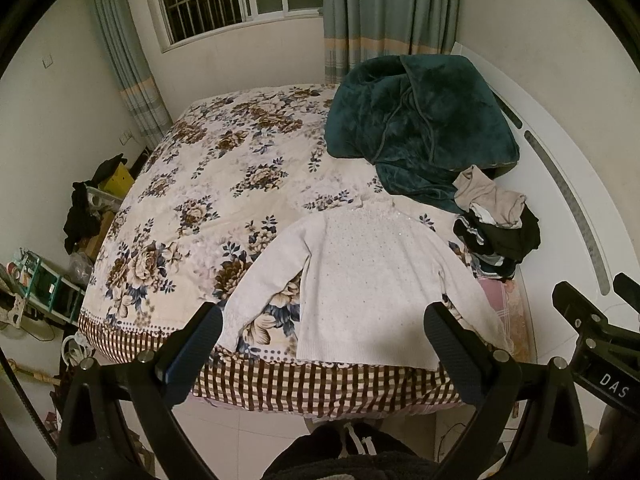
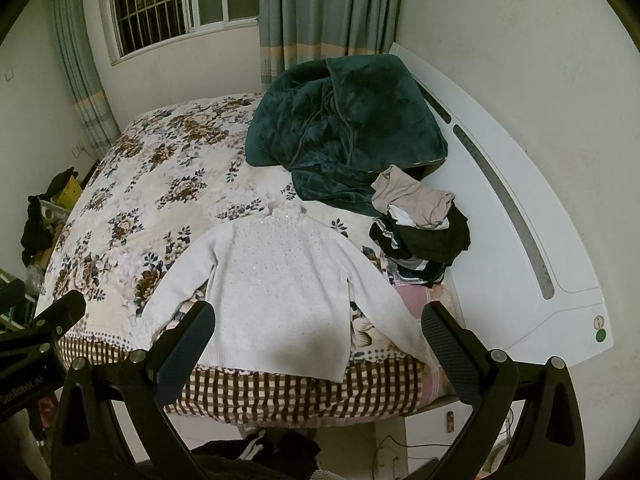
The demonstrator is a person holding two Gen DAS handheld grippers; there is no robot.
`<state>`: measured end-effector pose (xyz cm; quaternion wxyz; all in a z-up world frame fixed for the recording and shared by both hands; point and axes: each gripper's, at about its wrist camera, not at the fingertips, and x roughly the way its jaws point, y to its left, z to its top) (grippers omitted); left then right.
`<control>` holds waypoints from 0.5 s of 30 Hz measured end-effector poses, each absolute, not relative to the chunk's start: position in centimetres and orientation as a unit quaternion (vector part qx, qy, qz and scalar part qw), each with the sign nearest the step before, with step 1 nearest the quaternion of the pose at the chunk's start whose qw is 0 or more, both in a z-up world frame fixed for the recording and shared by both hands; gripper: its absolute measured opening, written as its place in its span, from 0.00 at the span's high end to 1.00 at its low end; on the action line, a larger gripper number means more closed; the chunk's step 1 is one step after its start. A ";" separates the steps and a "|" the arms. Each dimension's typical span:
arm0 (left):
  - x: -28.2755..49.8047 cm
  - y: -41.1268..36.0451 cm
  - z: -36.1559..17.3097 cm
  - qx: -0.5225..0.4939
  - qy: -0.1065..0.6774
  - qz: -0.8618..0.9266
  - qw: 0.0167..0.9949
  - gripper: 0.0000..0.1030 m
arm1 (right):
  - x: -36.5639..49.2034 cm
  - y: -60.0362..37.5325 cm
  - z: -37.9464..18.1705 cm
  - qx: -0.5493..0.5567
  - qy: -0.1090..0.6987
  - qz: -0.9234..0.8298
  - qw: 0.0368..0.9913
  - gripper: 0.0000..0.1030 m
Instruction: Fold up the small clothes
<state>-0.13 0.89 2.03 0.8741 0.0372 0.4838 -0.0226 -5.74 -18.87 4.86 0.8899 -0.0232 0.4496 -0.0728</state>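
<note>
White knit sweater [image 1: 362, 280] lies flat and fully spread on the bed [image 1: 192, 200], front up, sleeves out at 8 and 4 o'clock; in the left view no fold is made yet. The left gripper [image 1: 324, 334] hangs above the hem, fingers [image 1: 198, 348] wide apart, holding nothing.

From the right view, the right gripper [image 2: 316, 334] is equally spread and empty. A pile of clothes [image 2: 424, 232] waits at 2 o'clock beside a green blanket [image 2: 344, 132], so nearly all folding looks left.
</note>
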 end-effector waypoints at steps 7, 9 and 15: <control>-0.2 1.0 2.1 0.037 0.483 -0.023 0.874 0.00 | -5.9 -18.8 4.8 -0.023 0.449 -0.073 0.890 0.00; -0.3 1.0 2.0 0.037 0.483 -0.023 0.875 0.00 | -5.9 -18.8 4.8 -0.023 0.449 -0.074 0.890 0.00; 0.0 0.9 2.3 0.036 0.483 -0.025 0.875 0.00 | -5.9 -18.6 4.8 -0.023 0.449 -0.074 0.890 0.00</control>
